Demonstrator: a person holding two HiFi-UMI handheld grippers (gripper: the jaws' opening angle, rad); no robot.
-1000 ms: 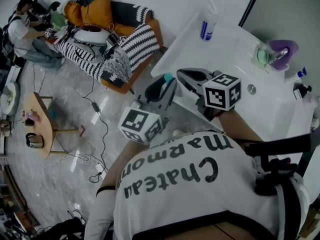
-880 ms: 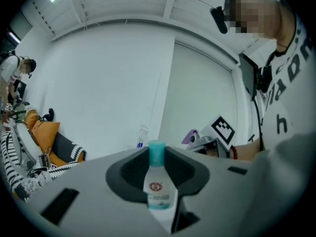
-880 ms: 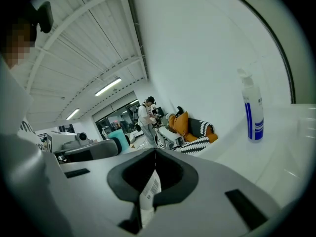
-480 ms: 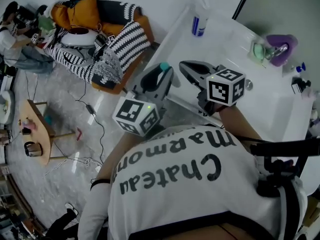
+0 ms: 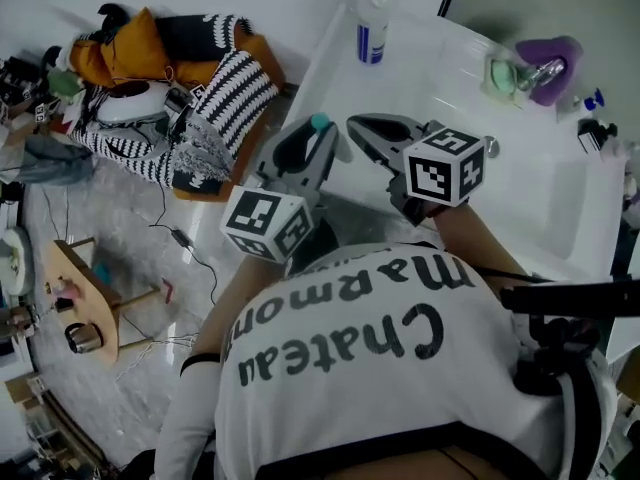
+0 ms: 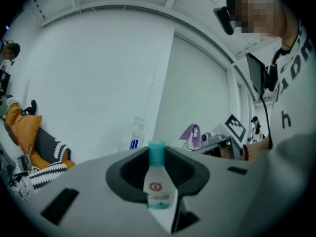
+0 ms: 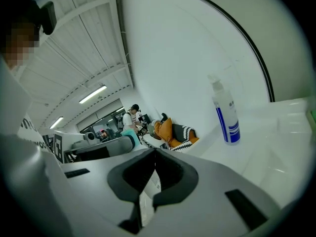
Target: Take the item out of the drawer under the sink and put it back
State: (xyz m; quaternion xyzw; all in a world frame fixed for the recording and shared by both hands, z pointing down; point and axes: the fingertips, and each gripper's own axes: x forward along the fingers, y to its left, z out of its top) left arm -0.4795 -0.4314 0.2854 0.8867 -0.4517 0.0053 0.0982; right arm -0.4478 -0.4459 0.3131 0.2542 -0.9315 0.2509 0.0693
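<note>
1. Pale grey marble floor (image 5: 110, 258) below, cables trailing; orange sofa with striped throw (image 5: 215, 78) well off to the left.
2. Long glossy white counter (image 5: 520, 203) ahead, basin set in; drawer beneath not seen.
3. Right gripper (image 7: 154, 154): closed tip to tip, empty.
4. Left gripper (image 6: 157, 152): clamped on small clear plastic bottle with teal cap (image 6: 159, 186), upright, in the air just beside the counter edge.
5. Judged light, stiff, smooth-sided, prone to slipping; best held mid-body, below the cap.
</note>
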